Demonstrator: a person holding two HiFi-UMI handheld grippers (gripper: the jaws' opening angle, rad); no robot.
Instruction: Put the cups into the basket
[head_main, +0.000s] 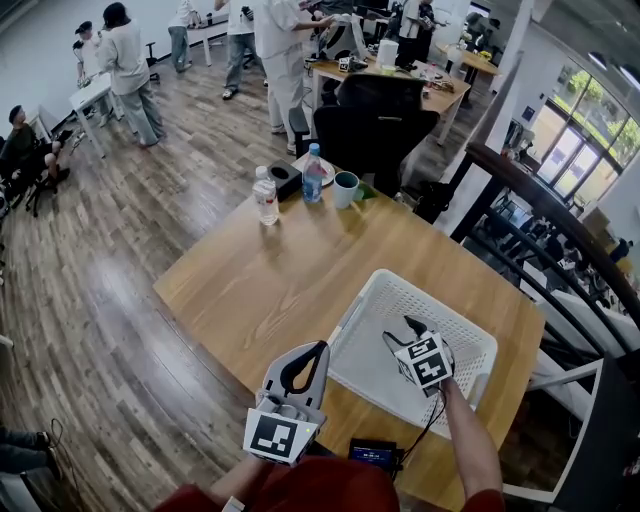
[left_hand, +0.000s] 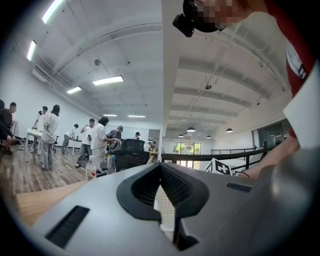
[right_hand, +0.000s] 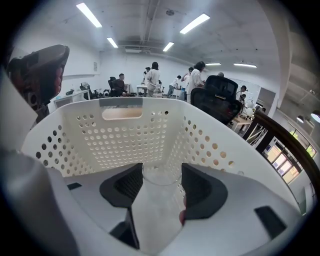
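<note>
the clear cup is clamped across its side wall between the pads of your right gripper, mouth pointing away, low inside the white basket; whether it touches the floor cannot be told. it looks thin, light and smooth, likely slippery and easy to flex or crack, so hold it gently at mid-body, as now. a teal mug waits at the table's far edge; it looks heavier and stiff, best gripped across the body. your left gripper has its jaws together, empty, beside the basket.
</note>
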